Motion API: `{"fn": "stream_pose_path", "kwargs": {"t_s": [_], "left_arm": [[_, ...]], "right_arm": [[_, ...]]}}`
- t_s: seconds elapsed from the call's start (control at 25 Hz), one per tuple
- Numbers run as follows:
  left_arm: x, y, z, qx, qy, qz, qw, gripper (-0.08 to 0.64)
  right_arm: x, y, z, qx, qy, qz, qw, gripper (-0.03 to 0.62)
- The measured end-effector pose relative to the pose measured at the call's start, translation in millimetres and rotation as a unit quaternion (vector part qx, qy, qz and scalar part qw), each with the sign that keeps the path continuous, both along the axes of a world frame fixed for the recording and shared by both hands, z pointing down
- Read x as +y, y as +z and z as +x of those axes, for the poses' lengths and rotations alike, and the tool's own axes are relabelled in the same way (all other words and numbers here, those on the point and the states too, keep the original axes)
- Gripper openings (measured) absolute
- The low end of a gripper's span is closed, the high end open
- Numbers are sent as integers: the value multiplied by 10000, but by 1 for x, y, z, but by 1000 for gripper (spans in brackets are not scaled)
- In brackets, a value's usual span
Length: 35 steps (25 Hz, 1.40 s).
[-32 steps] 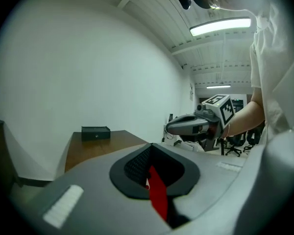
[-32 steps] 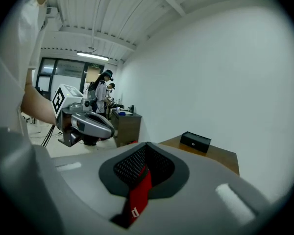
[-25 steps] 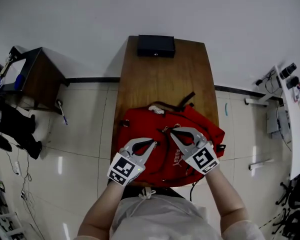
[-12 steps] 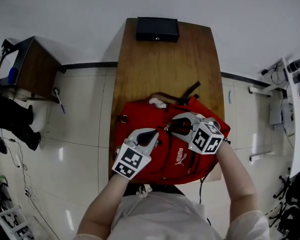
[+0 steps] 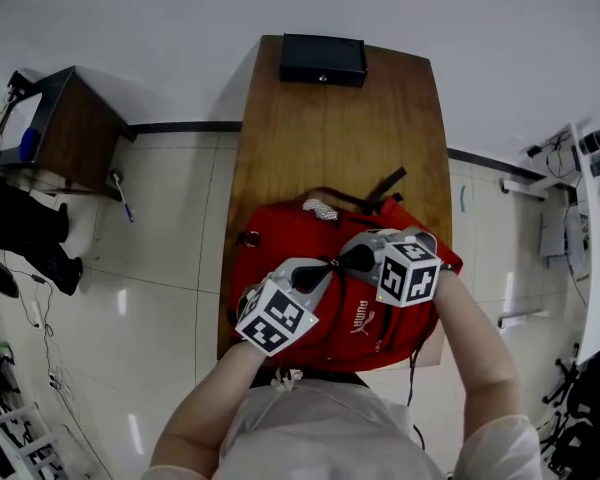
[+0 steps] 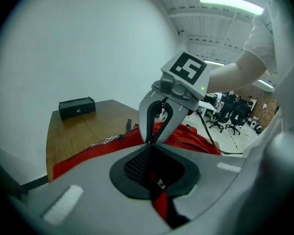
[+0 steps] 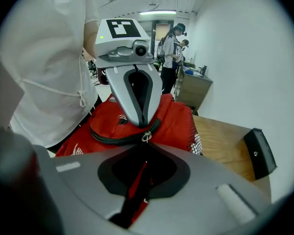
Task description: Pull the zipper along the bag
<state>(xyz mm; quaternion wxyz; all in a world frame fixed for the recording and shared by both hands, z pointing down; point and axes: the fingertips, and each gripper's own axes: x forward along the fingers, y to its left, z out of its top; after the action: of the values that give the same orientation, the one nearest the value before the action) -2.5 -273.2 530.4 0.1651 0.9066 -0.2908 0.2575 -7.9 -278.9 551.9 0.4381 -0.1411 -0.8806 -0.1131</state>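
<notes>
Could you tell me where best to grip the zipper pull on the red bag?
I'd pinch the small metal pull where it sticks out of the black zipper, coming from the person's right: the left hand-held gripper stands close on its other side.

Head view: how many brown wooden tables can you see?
2: the long table under the red bag, and a smaller table at the far left. Others may be hidden.

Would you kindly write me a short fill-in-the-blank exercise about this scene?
The backpack on the table is ___ in colour. At the table's far end sits a ___ box. The left tool points down at the backpack's dark ___.
Missing words: red; black; zipper.
</notes>
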Motion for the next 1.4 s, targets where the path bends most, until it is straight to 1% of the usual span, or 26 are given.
{"fn": "stream_pose_path", "kwargs": {"t_s": [0.12, 0.4, 0.56, 0.68, 0.8, 0.88, 0.96, 1.12, 1.32, 1.4], "left_arm": [[-2, 2, 1, -85, -49, -11, 10000, 9], [-3, -1, 3, -26, -183, 129, 9997, 9], [1, -2, 1, 237, -273, 4, 9993, 8], [2, -1, 0, 437, -381, -95, 9983, 8], [1, -1, 1, 460, -419, -121, 9980, 8], [1, -2, 1, 450, -413, -144, 9980, 8], [2, -2, 0, 493, -415, -175, 9978, 8], [2, -5, 0, 637, -403, -208, 9969, 8], [-1, -2, 1, 717, -343, -354, 9962, 8], [-1, -1, 3, 710, -316, -375, 9963, 8]], "right_arm": [[0, -7, 3, -74, 151, 59, 9998, 20], [4, -15, 12, -74, 323, 416, 9986, 15], [8, -24, 16, -57, 464, 269, 9985, 15], [9, -28, 20, 82, 535, 191, 9984, 14], [9, -31, 22, 239, 583, 287, 9976, 14], [9, -31, 21, 286, 564, 442, 9970, 14], [10, -31, 21, 318, 569, 478, 9967, 14], [11, -33, 22, 423, 887, 259, 9948, 12], [14, -30, 23, 306, 1189, 364, 9918, 9], [19, -25, 32, 392, 1250, 389, 9906, 9]]}}
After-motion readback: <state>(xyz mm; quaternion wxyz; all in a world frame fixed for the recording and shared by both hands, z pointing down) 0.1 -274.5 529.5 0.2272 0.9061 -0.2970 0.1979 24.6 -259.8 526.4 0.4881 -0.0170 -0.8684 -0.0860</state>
